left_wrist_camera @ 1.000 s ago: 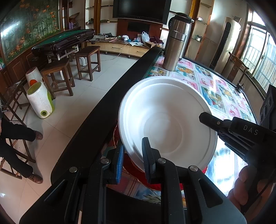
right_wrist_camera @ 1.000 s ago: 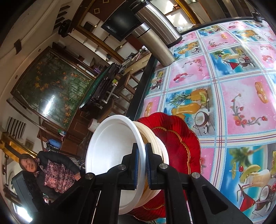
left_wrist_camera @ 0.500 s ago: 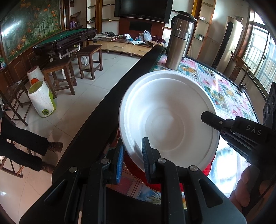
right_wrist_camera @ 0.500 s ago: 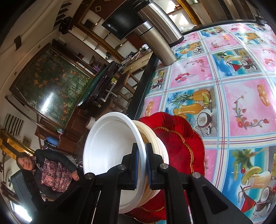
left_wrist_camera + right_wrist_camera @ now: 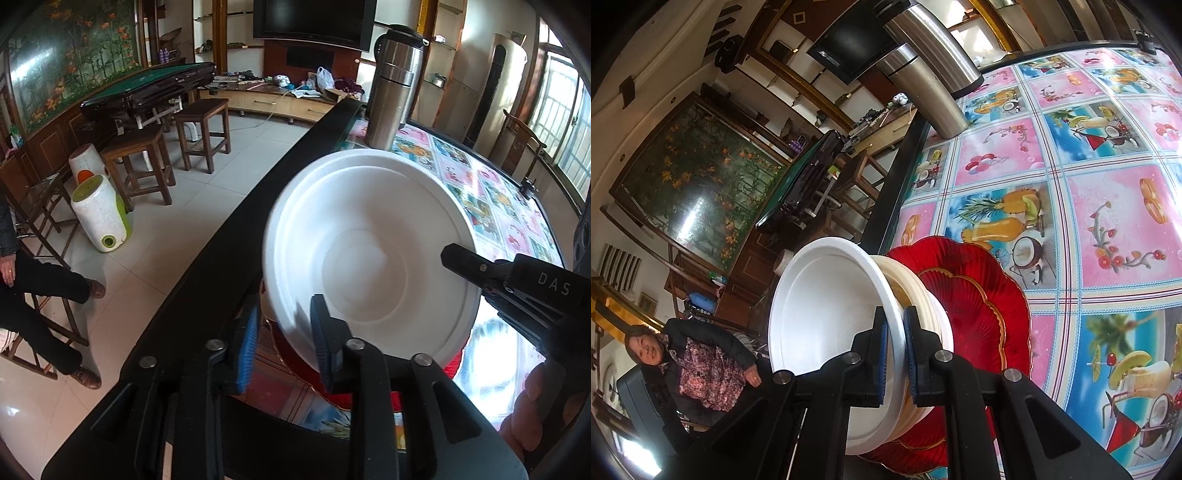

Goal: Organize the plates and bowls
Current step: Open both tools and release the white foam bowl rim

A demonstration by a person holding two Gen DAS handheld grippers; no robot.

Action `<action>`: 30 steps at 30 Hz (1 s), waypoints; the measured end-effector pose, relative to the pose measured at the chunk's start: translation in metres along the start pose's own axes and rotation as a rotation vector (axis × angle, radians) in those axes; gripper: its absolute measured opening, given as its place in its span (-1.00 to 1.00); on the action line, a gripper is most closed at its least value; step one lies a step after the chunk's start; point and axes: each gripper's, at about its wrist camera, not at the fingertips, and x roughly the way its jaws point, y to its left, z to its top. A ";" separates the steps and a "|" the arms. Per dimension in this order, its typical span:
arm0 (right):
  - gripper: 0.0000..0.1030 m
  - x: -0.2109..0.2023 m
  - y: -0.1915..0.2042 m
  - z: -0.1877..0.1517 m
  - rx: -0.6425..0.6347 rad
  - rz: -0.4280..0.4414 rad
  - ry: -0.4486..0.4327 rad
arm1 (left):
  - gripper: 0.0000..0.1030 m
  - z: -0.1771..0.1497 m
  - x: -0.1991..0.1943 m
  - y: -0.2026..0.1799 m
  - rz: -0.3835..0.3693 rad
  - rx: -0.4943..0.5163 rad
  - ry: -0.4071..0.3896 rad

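Left wrist view: left claw (image 5: 282,339), jaws parted and just now widening, the rim of the white bowl (image 5: 369,254) between them, the blue pad on the left clear of it; whether the right pad touches cannot be told. Bowl tilted, above a red plate (image 5: 454,363) at the near edge of the surface (image 5: 509,206), which is covered in a fruit-print cloth. Steel thermos (image 5: 393,86) upright at the far end. Right claw (image 5: 461,258) enters from the right, on the bowl's rim. Right wrist view: right claw (image 5: 894,349), jaws pressed close, pinching the white bowl's (image 5: 827,314) rim. Cream bowl (image 5: 923,299) nested beneath, on stacked red plates (image 5: 979,295). Seated person (image 5: 698,362) beyond the surface.
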 end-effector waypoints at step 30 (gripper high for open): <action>-0.05 -0.039 0.013 -0.003 -0.106 -0.047 -0.113 | -0.08 -0.010 -0.039 0.003 0.088 0.026 -0.129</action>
